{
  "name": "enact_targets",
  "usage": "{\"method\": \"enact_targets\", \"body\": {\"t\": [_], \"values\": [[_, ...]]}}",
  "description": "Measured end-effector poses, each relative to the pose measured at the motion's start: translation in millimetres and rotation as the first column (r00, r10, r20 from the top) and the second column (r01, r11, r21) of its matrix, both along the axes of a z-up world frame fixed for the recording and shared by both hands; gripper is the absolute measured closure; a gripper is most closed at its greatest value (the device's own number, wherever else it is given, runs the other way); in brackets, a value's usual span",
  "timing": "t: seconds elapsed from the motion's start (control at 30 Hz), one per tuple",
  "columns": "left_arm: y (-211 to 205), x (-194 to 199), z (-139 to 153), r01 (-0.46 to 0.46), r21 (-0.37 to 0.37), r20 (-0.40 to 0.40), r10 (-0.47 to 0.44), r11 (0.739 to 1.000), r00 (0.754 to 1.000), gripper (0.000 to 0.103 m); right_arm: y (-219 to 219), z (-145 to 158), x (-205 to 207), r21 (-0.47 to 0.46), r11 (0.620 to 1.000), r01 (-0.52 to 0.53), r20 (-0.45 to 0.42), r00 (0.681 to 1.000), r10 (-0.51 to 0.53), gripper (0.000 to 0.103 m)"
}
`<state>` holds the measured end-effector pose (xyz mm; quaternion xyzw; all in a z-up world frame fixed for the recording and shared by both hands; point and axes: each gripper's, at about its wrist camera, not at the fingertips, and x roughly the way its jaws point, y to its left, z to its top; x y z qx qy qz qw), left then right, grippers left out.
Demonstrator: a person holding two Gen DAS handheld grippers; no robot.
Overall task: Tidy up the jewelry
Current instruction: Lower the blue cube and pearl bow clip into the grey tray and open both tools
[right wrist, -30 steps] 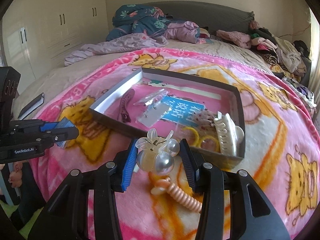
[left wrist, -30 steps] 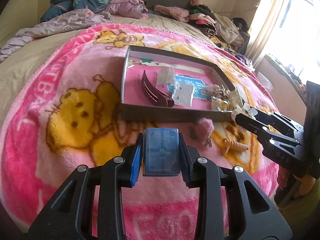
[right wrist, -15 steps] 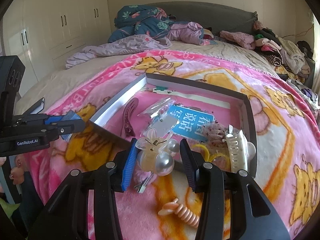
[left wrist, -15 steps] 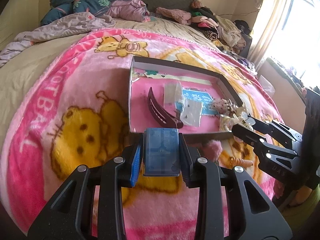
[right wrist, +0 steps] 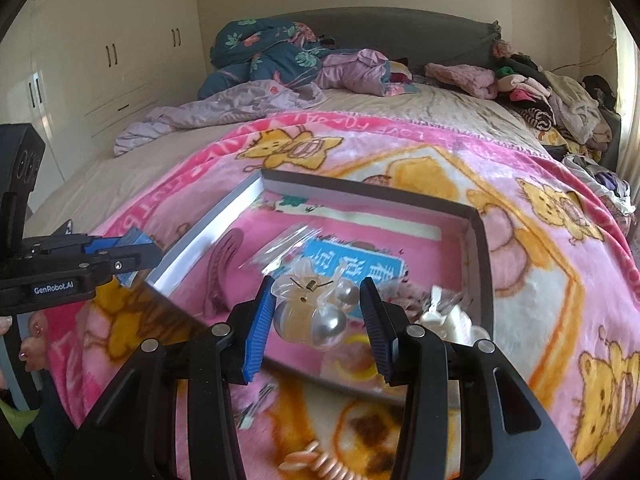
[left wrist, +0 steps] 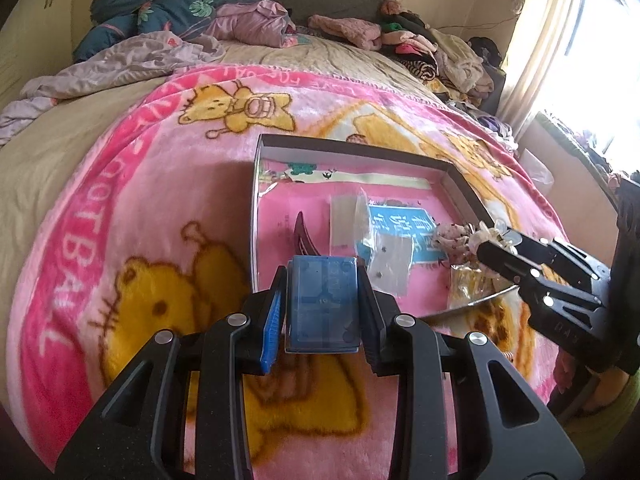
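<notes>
My left gripper (left wrist: 322, 304) grips a blue case (left wrist: 322, 302), my right (right wrist: 318, 314) a pearl clip (right wrist: 316, 316), both over the half-filled box (right wrist: 478, 248); a coil tie (right wrist: 320, 466) remains outside.

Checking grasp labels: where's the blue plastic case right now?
The blue plastic case is clamped between the left gripper fingers, at the box's near-left edge, just in front of the maroon hair clip.

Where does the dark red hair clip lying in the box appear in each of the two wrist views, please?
Left wrist view: the dark red hair clip lies centre frame in the box, just beyond the blue case held in the left gripper.
Right wrist view: it lies left of centre, near the box's left wall.
Shared landmark: the blue printed card on the box floor, to the clip's right.
</notes>
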<state>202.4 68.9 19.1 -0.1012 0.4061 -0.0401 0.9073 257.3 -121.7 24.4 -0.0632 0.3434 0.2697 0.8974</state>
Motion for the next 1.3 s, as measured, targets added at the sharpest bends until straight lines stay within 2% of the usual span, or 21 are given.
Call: {"method": "enact_targets", "body": {"t": [0.5,1.07,1.17,1.3], "values": [[0.5,32.9,-16.0,-0.007,0.028,-0.025,0.008,1.000,1.000,0.078,-11.3,-9.4,41.8,-0.015,0.997,0.080,-0.003,0.997,-0.080,0.062],[3.8,43.7,-34.1,-0.011,0.019,-0.046,0.012,1.000,0.999,0.078,12.5,-45.3,63.3,-0.058,0.996,0.067,-0.078,0.994,-0.072,0.061],[4.0,43.9,-35.0,-0.012,0.019,-0.044,0.013,1.000,0.999,0.078,13.8,-45.9,60.4,-0.058,0.997,0.058,-0.081,0.995,-0.063,0.059],[3.7,43.7,-34.1,-0.011,0.020,-0.044,0.012,1.000,0.999,0.077,11.9,-41.3,55.0,-0.042,0.997,0.057,-0.077,0.995,-0.060,0.051]]}}
